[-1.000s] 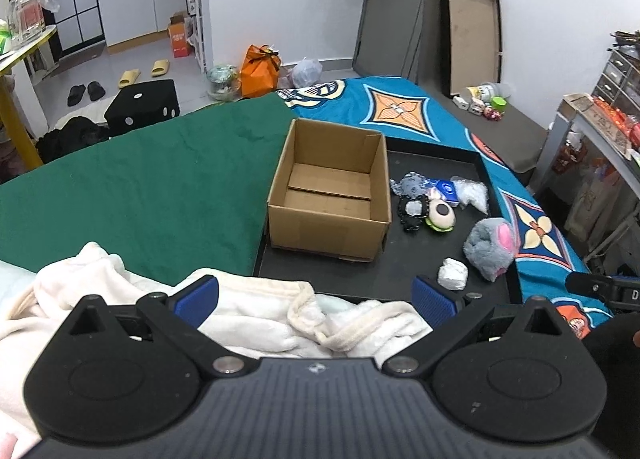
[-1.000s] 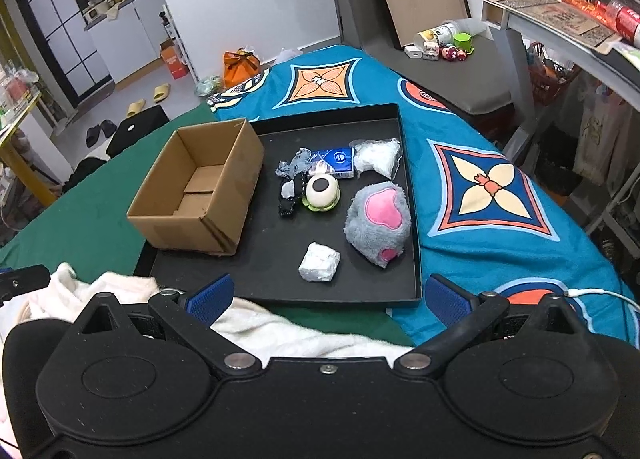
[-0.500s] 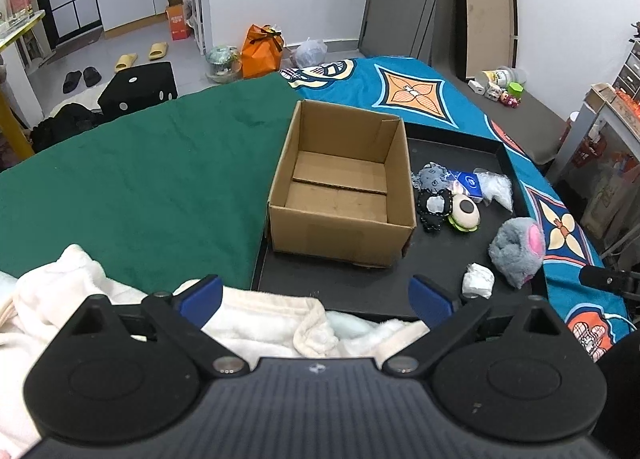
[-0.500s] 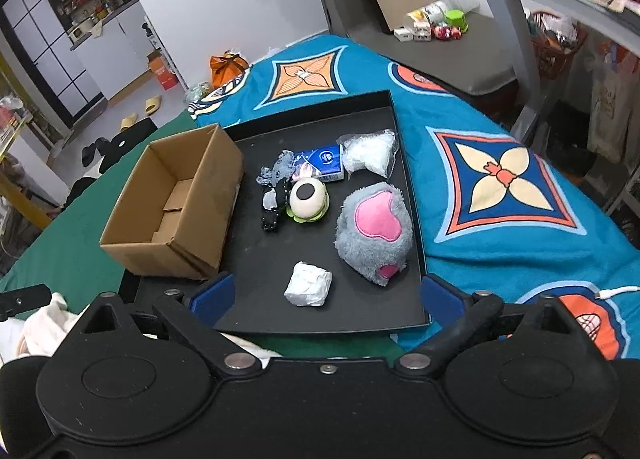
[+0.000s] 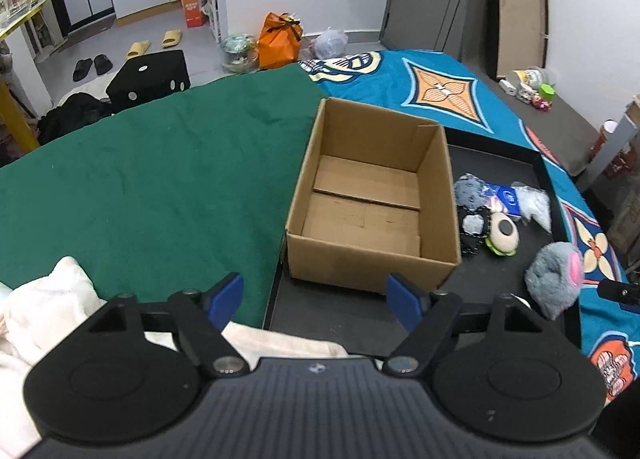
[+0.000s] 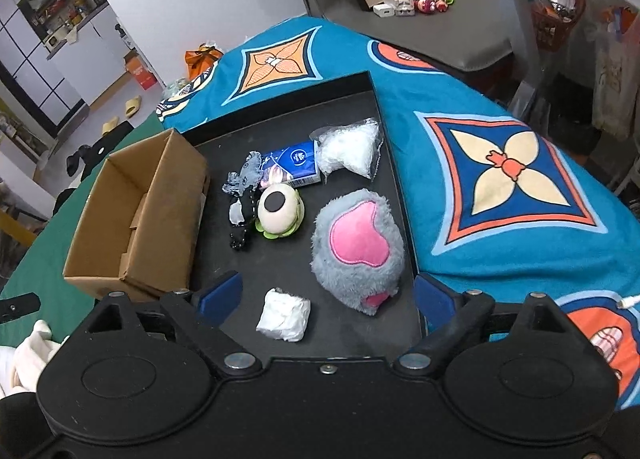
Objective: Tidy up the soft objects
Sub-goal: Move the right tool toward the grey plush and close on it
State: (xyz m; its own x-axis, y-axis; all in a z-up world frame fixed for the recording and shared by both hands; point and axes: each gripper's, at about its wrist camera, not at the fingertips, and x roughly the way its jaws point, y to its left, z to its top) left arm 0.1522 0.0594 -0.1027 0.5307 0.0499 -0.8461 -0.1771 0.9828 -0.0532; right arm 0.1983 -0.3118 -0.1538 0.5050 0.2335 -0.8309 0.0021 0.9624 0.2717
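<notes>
Covering the bed, a green cloth (image 5: 152, 179) meets a patterned blue blanket (image 6: 500, 163).

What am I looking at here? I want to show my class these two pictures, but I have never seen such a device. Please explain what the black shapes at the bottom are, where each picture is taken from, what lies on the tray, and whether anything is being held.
No robot: a person carries a two-finger gripper in each hand, each with a camera looking along its fingers. The black shapes are the grippers' bodies; the blue tabs are their finger pads.

One picture comes from the left gripper, the other from the right gripper. Both hold nothing. The left jaws are closing, with nothing between them.

A black tray lies on a bed and carries an empty cardboard box. Beside the box lie a grey and pink plush, a white wad, an eye-shaped toy, a blue tissue pack, a clear bag of white stuff, and small grey and black fabric pieces.
</notes>
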